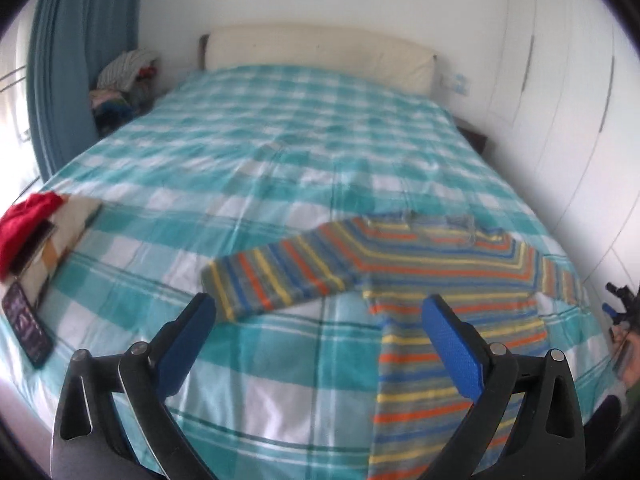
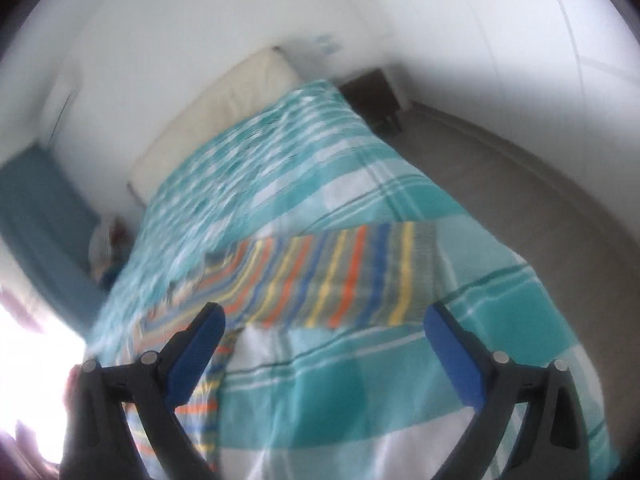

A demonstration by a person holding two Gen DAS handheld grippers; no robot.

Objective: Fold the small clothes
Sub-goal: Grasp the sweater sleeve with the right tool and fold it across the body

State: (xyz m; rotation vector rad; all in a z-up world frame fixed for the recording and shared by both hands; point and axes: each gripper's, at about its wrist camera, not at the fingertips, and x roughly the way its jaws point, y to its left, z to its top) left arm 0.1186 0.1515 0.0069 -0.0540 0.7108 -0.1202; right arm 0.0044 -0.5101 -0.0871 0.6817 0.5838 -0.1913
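Striped shirt [image 1: 420, 264] lies spread on the near part of the checked bedspread [image 1: 280, 140], its bands orange, blue, yellow and grey-green. In the left wrist view it fills the area from about 5 o'clock of centre out toward 3 o'clock: one sleeve [image 1: 276, 280] reaches toward 7 o'clock, the other sleeve [image 1: 560, 280] runs off toward the bed's right edge, and the body hangs down over the near edge toward 5 o'clock.

Going left to right in that view: at 9 o'clock a red cloth [image 1: 24, 220] sits on a small stack of folded pieces [image 1: 64, 232], with a dark phone [image 1: 26, 324] lying flat on the bedspread just below, at 8 o'clock. Farther back, at 10 o'clock, a pile of clothes [image 1: 124, 80] rests beside a blue curtain [image 1: 80, 60]. A cream headboard [image 1: 320, 52] stands at 12 o'clock, and white wardrobe doors [image 1: 560, 80] fill the 2 o'clock side.

The left gripper [image 1: 320, 312] hovers above the near edge, its blue fingers wide apart and holding nothing; its right finger overlaps the shirt's body in the picture, though contact cannot be told.

In the blurred right wrist view, the right gripper [image 2: 324, 320] is likewise spread wide and empty, with a shirt sleeve [image 2: 340, 280] lying just beyond its fingertips.
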